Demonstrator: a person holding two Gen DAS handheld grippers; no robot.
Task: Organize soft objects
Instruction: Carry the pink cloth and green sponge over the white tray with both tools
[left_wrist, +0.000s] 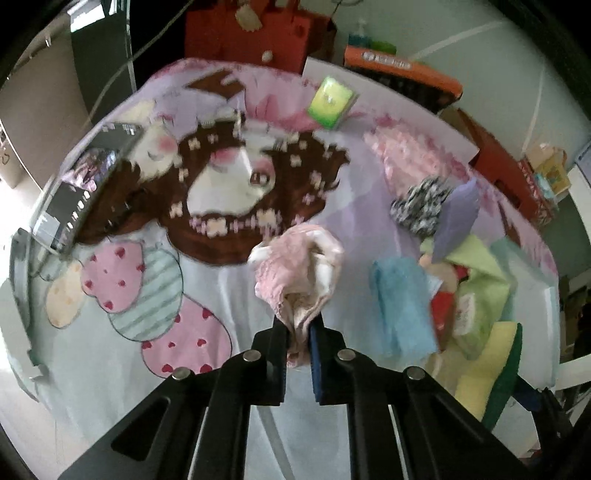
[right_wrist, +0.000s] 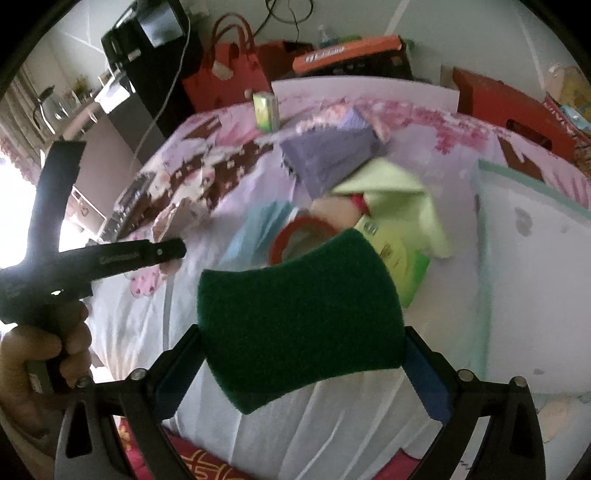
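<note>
In the left wrist view my left gripper (left_wrist: 298, 328) is shut on a bunched pink and white cloth (left_wrist: 297, 266), held above the patterned bedsheet (left_wrist: 122, 369). In the right wrist view my right gripper (right_wrist: 301, 354) is shut on a green scouring sponge (right_wrist: 299, 317), squeezed between the two pads; its yellow side shows in the left wrist view (left_wrist: 487, 365). A pile of soft things lies to the right: a blue cloth (left_wrist: 402, 306), light green cloths (left_wrist: 476, 273), a purple cloth (left_wrist: 458, 218) and a black-and-white fabric (left_wrist: 421, 203). The left gripper also shows in the right wrist view (right_wrist: 162, 251).
A green tissue pack (left_wrist: 330, 101) lies at the far side of the bed. A keyboard (left_wrist: 77, 192) lies at the left edge. A white bin (right_wrist: 532, 288) stands at the right. Red bags (right_wrist: 229, 74) and boxes (left_wrist: 402, 74) stand behind the bed.
</note>
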